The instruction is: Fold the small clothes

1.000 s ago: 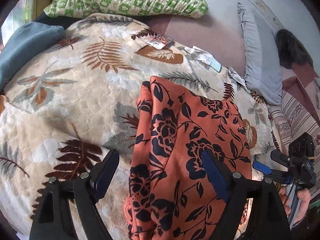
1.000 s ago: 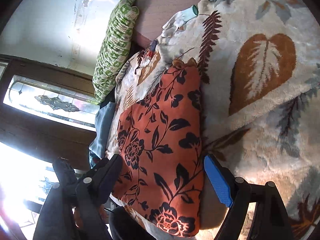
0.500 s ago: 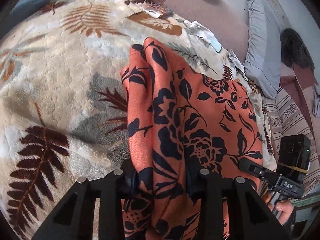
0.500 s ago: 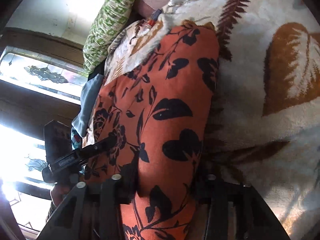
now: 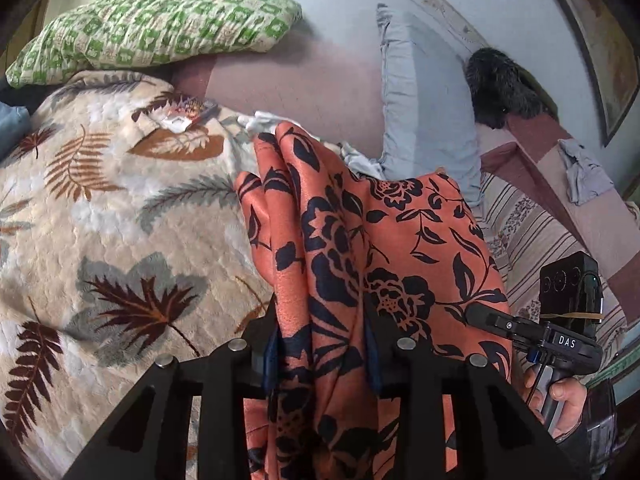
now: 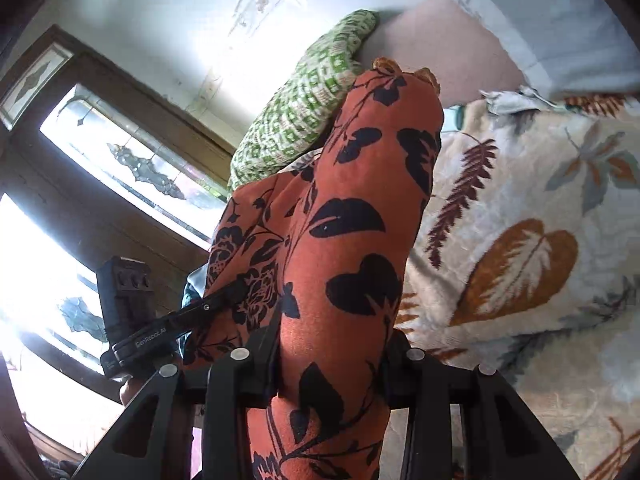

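We had the leaf-print blanket point(image 5: 120, 216) covering the bed, and the orange floral garment point(image 5: 360, 240) hung above its near edge, still one long strip, unfolded. Left claw point(image 5: 320, 356) loosening yet gripping cloth; right claw point(image 6: 332, 364) clamped on it.

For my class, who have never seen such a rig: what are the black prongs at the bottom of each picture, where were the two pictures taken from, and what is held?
No robot here: a person carries two hand-held grippers, each with a camera looking along its fingers. One picture is from the left gripper, the other from the right gripper. Both pinch the same orange cloth with dark flowers; the left jaws are easing open a little. Under it lies a leaf-patterned blanket, with a green pillow behind.
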`<state>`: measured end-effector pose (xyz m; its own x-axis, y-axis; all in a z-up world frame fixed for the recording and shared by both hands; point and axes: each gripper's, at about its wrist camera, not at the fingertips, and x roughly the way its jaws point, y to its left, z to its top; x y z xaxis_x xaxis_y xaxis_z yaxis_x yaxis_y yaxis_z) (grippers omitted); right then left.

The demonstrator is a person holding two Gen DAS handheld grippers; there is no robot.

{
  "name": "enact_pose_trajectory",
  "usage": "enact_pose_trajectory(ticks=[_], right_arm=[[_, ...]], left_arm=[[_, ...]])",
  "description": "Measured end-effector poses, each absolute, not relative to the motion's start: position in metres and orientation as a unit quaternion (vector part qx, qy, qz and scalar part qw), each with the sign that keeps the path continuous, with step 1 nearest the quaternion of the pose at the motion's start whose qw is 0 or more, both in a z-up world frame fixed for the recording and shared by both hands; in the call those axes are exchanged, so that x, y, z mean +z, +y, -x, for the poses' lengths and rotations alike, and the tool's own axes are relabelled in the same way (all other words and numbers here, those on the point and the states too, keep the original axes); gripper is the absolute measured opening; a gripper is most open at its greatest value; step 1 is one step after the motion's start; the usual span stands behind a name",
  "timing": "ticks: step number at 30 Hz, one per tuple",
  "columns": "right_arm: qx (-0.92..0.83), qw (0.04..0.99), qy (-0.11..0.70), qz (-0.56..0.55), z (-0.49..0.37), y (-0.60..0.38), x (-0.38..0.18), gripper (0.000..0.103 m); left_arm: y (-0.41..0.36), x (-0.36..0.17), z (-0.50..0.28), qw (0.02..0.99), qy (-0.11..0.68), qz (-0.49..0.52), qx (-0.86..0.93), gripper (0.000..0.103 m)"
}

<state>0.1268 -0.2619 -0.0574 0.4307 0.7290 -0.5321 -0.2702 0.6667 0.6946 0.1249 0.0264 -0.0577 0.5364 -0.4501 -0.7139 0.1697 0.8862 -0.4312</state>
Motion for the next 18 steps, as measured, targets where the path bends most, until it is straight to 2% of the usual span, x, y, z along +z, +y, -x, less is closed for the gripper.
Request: enact_pose_trajectory(ticks=[2, 3, 4, 5, 7, 8, 14, 18], right_arm=[[0.285, 0.793, 0.458, -0.284, -0.132, -0.279, -0.090, 0.046], [0.258, 0.788, 0.476, -0.294, -0.133, -0.288, -0.112, 0.053], [0.226, 0.785, 0.495, -0.295, -0.133, -0.294, -0.135, 0.071], [0.194, 0.783, 0.517, -0.287, -0.132, -0.299, -0.156, 0.076], [0.135, 0.780, 0.548, -0.270, -0.124, -0.306, -0.184, 0.076], [0.149, 0.784, 0.533, -0.282, -0.117, -0.309, -0.183, 0.076], [0.184, 0.844, 0.445, -0.237, -0.093, -0.294, -0.100, 0.076], [0.266, 0.822, 0.427, -0.268, -0.096, -0.266, -0.086, 0.078]], left_arm=[[0.013, -0.100, -0.131, 0.847, 0.494, 0.127, -0.150, 0.086], [0.008, -0.124, -0.133, 0.836, 0.524, 0.110, -0.121, 0.087], [0.004, -0.144, -0.134, 0.821, 0.554, 0.095, -0.103, 0.087], [0.005, -0.156, -0.132, 0.810, 0.569, 0.098, -0.103, 0.087], [0.014, -0.150, -0.122, 0.822, 0.550, 0.107, -0.097, 0.087], [0.017, -0.141, -0.117, 0.832, 0.537, 0.099, -0.095, 0.087], [0.024, -0.102, -0.083, 0.876, 0.473, 0.045, -0.079, 0.087], [0.014, -0.120, -0.079, 0.871, 0.486, -0.004, -0.071, 0.087]])
